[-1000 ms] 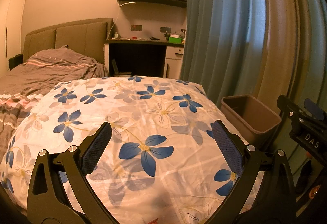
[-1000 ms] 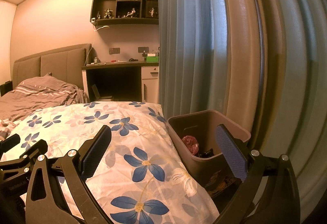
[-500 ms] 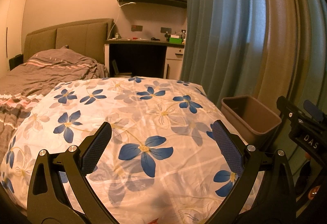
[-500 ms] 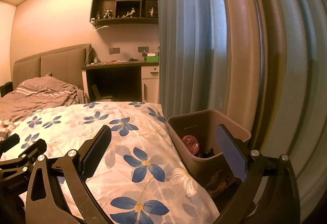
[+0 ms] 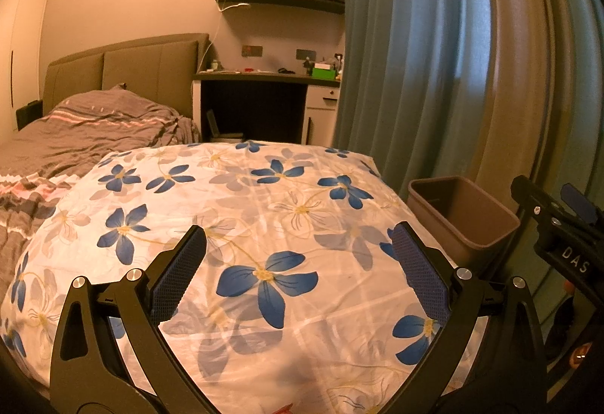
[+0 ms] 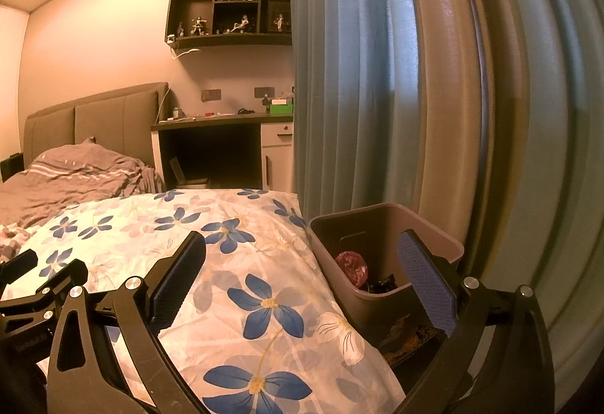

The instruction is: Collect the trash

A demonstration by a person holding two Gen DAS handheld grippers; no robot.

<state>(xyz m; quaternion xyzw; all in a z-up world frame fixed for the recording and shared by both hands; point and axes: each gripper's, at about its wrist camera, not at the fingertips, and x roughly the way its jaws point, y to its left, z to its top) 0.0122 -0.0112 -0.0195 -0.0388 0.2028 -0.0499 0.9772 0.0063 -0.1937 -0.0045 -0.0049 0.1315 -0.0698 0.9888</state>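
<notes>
A brown plastic bin [image 6: 434, 244] stands on the floor at the right side of the bed, against the curtain. It holds a crumpled red wrapper [image 6: 352, 263] and some dark scraps. The bin also shows in the left wrist view [image 5: 487, 225]. My right gripper [image 6: 300, 276] is open and empty, above the bed's right edge, its right finger over the bin. My left gripper [image 5: 298, 266] is open and empty above the flowered quilt [image 5: 264, 225]. The quilt's top shows no loose trash. Part of the right gripper's body [image 5: 566, 244] shows at the left wrist view's right edge.
Blue and beige curtains [image 6: 396, 74] hang right behind the bin. A grey blanket [image 5: 94, 127] and headboard lie at the far left. A dark desk [image 5: 264, 81] with small items and a wall shelf stand at the back.
</notes>
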